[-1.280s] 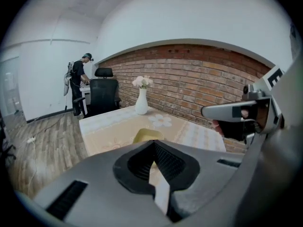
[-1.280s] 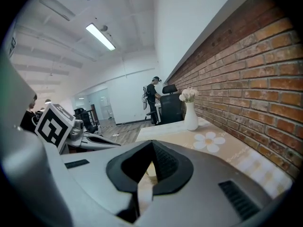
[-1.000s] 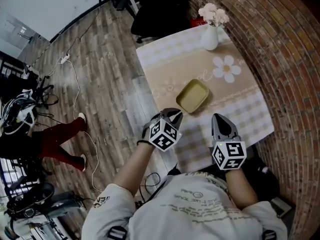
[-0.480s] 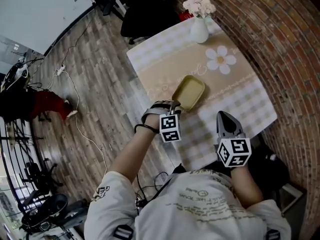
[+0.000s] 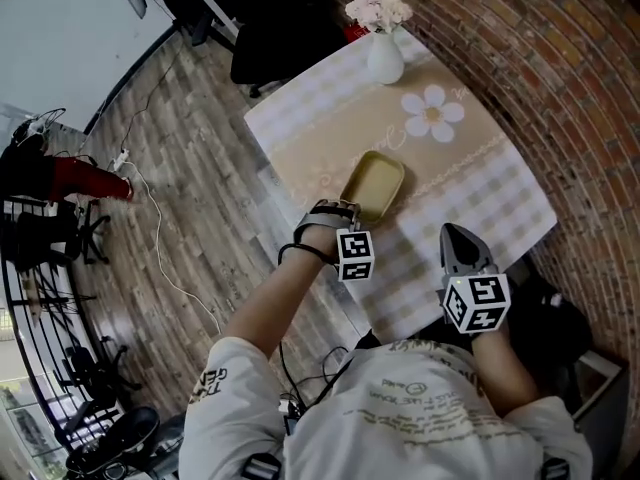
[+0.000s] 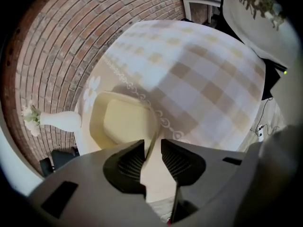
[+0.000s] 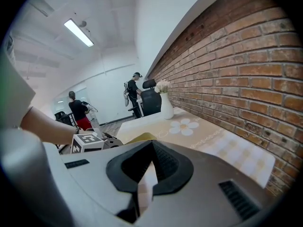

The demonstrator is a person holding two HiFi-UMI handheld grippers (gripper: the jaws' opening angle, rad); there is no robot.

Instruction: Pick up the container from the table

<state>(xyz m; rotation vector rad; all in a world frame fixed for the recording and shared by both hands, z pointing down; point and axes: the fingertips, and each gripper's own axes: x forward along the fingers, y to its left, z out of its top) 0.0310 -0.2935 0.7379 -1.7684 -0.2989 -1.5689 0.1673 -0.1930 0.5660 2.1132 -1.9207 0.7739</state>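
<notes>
A shallow pale-yellow container [image 5: 373, 183] lies on the checked tablecloth near the table's left edge. My left gripper [image 5: 343, 211] points steeply down at its near end. In the left gripper view the jaws [image 6: 152, 143] stand open astride the container's [image 6: 123, 122] near rim, a gap showing on each side of it. These jaws have just been opening. My right gripper [image 5: 458, 240] hovers over the table's front right part, apart from the container, its jaws shut and empty [image 7: 151, 145]. A yellow edge of the container [image 7: 139, 137] shows just past them.
A white vase [image 5: 385, 60] with pale flowers stands at the table's far end, by the brick wall [image 5: 560, 78]. A daisy print [image 5: 432, 113] marks the table [image 5: 490, 203]. A dark chair [image 5: 285, 33] stands beyond it. A cable [image 5: 160, 238] runs over the wooden floor. Two people [image 7: 77, 110] stand far off.
My left hand has sunk toward the container's near rim and rolled, so its marker cube faces differently. Its jaws went from shut to open. The right gripper has drifted slightly.
</notes>
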